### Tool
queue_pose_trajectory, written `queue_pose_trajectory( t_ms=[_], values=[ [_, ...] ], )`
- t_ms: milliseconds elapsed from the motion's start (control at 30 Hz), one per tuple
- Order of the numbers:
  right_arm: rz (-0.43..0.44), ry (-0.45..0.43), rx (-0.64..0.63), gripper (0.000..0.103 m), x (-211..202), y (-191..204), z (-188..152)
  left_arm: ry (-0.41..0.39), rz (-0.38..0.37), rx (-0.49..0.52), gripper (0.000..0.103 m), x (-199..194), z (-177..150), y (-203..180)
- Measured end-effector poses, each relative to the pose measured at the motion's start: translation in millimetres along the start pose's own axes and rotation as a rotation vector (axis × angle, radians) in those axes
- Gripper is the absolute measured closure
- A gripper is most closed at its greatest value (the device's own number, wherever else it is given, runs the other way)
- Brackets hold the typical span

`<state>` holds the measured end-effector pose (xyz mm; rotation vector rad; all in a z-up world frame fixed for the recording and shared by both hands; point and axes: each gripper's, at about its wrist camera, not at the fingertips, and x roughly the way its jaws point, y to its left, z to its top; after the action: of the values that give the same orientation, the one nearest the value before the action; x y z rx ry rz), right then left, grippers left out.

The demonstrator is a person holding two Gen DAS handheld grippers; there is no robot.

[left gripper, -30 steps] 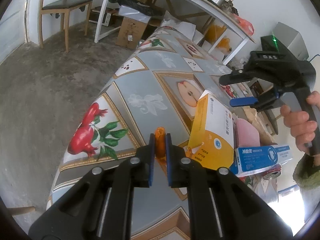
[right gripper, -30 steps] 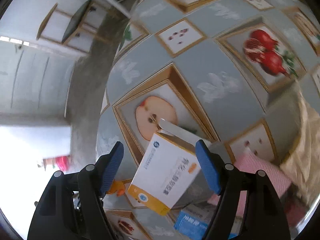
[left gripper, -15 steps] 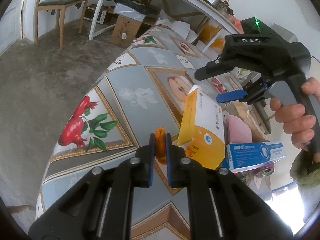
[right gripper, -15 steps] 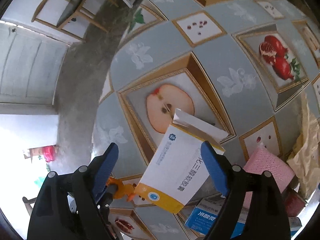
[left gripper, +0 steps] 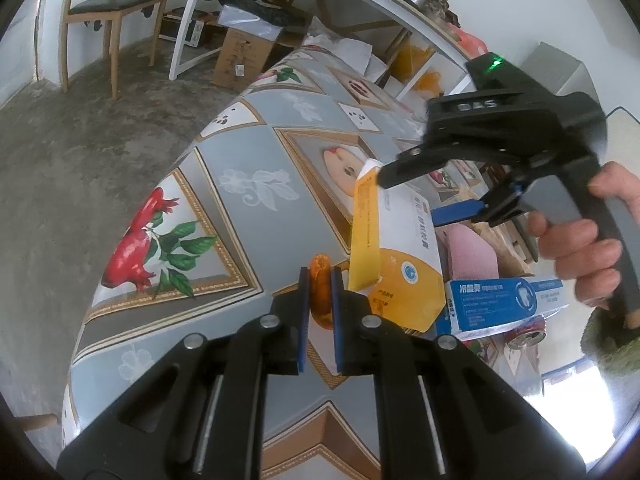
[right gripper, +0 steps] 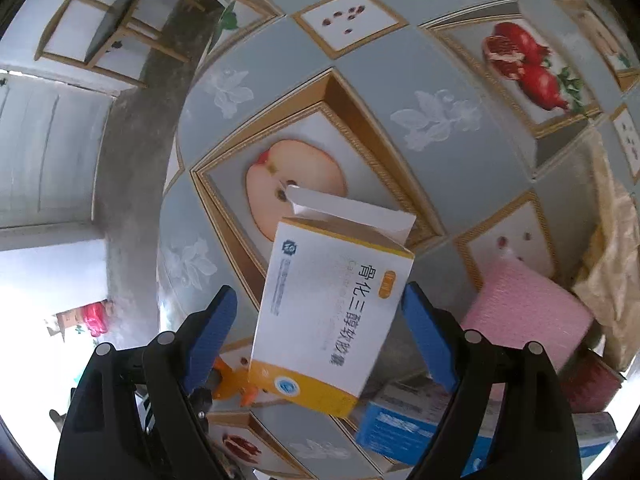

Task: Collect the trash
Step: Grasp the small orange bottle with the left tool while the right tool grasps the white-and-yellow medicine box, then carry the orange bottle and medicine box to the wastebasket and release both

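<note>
On the fruit-print tablecloth point(left gripper: 256, 152) a white-and-yellow medicine box point(left gripper: 404, 256) leans tilted, its top flap open. My right gripper point(right gripper: 320, 332) points steeply down over it, open, a blue pad on either side of the box point(right gripper: 332, 304) with a gap at each side. The left wrist view shows that gripper point(left gripper: 410, 196) astride the box's upper end, held by a hand point(left gripper: 588, 240). My left gripper point(left gripper: 320, 280) is shut on a small orange scrap point(left gripper: 320, 284) just left of the box's yellow lower end. The same orange scrap point(right gripper: 232, 384) shows under the right gripper's left finger.
A blue toothpaste box point(left gripper: 504, 304), a pink padded sheet point(right gripper: 528, 304) and a drinks can point(left gripper: 528, 332) lie right of the medicine box. Crumpled brown paper point(right gripper: 612, 264) sits at the far right. A chair point(left gripper: 112, 4), a cardboard carton point(left gripper: 244, 56) and a white shelf frame stand on the floor beyond the table.
The right gripper has come down over the medicine box and its jaws have spread wider, so the box now sits between the pads. The left gripper keeps its hold, unmoved.
</note>
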<state>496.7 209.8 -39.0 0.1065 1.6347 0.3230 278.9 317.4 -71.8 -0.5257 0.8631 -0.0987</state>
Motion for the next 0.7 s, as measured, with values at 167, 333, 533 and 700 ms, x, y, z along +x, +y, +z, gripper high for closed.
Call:
queue_pose_trajectory(
  t_ms=[167, 333, 533, 700],
  values=[
    [-0.041, -0.016, -0.012, 0.021, 9, 9, 2, -0.008, 0.013, -0.005, 0.095, -2, 0, 1],
    [-0.056, -0.058, -0.011, 0.027, 13, 9, -1, -0.01, 0.017, 0.004, 0.095, -3, 0, 0],
    [-0.012, -0.097, 0.01, 0.033, 7, 1, -4, -0.021, 0.025, 0.001, 0.095, -6, -3, -3],
    [0.12, -0.187, 0.066, 0.033, -16, -7, -9, -0.073, 0.041, -0.001, 0.095, -25, -5, -8]
  ],
)
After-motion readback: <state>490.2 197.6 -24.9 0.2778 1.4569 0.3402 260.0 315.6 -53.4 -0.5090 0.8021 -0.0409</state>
